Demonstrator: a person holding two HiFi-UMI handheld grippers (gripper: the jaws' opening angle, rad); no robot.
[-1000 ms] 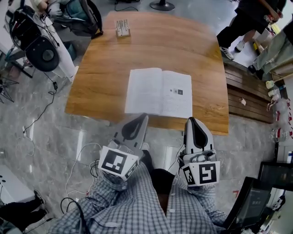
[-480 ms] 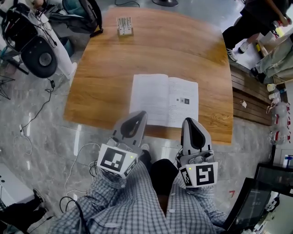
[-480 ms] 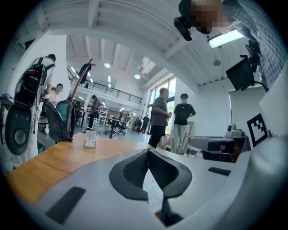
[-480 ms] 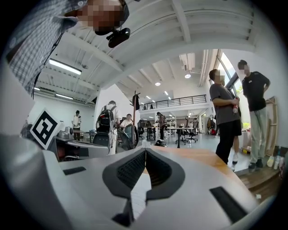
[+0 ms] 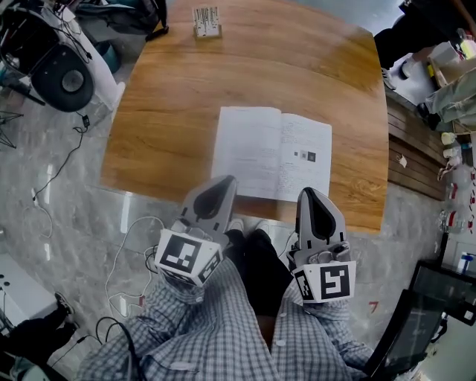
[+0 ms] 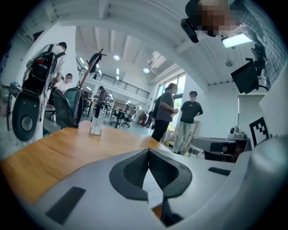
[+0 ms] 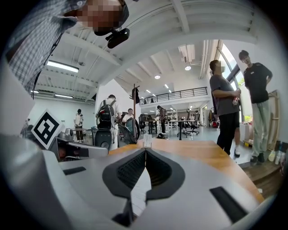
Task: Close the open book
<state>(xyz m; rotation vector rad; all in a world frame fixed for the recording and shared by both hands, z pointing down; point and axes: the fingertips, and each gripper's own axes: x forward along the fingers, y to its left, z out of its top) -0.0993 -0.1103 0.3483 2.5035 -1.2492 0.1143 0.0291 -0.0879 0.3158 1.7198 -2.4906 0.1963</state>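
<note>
Straight ahead, looking down on an open book [image 5: 274,155], spread flat with both pages up, close to the near edge of a wooden table [image 5: 171,104]. Lies slightly askew to that edge, white pages divided by a dark gutter. Faint lines of print across the left page, print plus a small dark figure near the middle of the right page.

Holding the left gripper [image 5: 227,180] closed, tips meeting in a thin seam, nothing pinched. Crosses the book's near left corner in the head view, contact impossible to judge. Through the notch behind its pads, only a sliver of white page. Same with the right gripper [image 5: 309,193]: closed on nothing, aimed toward the right page's near edge. Checked sleeves [image 5: 186,327] behind both marker cubes.

Farther up the warm, grained tabletop, a small white stand [image 5: 207,21] near the far edge, well apart from the book. Around the table, polished grey stone floor [image 5: 59,208] strewn with white cables [image 5: 123,260]. At upper left, a black round device [image 5: 65,78] on a white frame. At right, a slatted wooden platform [image 5: 405,160], and at lower right a dark monitor [image 5: 446,286].

Beyond the table, a person in a grey top [image 7: 225,108] and a person in black [image 7: 258,99], standing by tall windows in a bright, high-ceilinged office with a mezzanine railing.
</note>
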